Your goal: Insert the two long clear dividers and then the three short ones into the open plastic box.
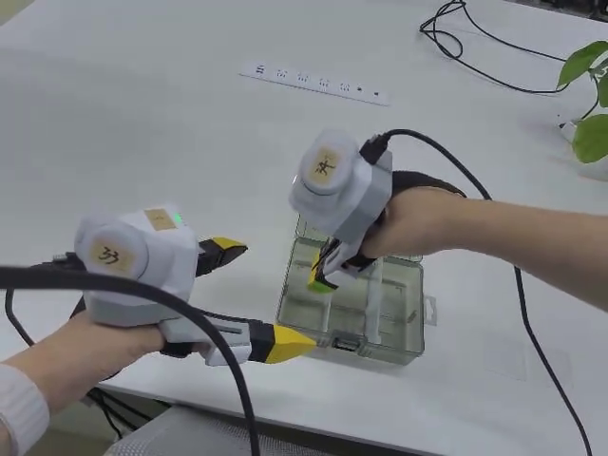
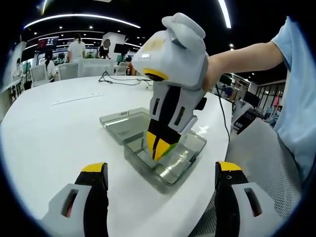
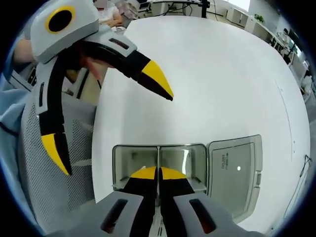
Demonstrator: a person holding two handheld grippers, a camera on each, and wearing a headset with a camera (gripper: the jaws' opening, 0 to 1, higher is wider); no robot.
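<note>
Head view: the open plastic box (image 1: 404, 332) sits near the front edge of the white table (image 1: 142, 123), with both tools over that end of it.
Right gripper: the right gripper (image 1: 321, 281) points steeply down into the left part of the box, held from the right by a hand (image 1: 418, 223).
Right gripper jaws: in the right gripper view the yellow tips of the right gripper (image 3: 158, 173) lie pressed together on a thin clear divider (image 3: 158, 157), seen edge-on and running from the tips to the far wall of the plastic box (image 3: 117, 163).
Second strip: another clear strip (image 1: 376, 302) stands upright in the box, just right of the gripper.
Left gripper: the left gripper (image 1: 258, 296) hangs left of the box and apart from it, its jaws spread wide with nothing between them. In its own view the left gripper (image 2: 160, 170) frames the plastic box (image 2: 195, 163) and the right gripper (image 2: 158, 145).
Lid: the lid (image 2: 121, 121) lies flat and open on the table beside the box tray.
Far side: a power strip (image 1: 313, 83), a black cable (image 1: 475, 38) and plant leaves (image 1: 589, 95) lie well away from the box.
</note>
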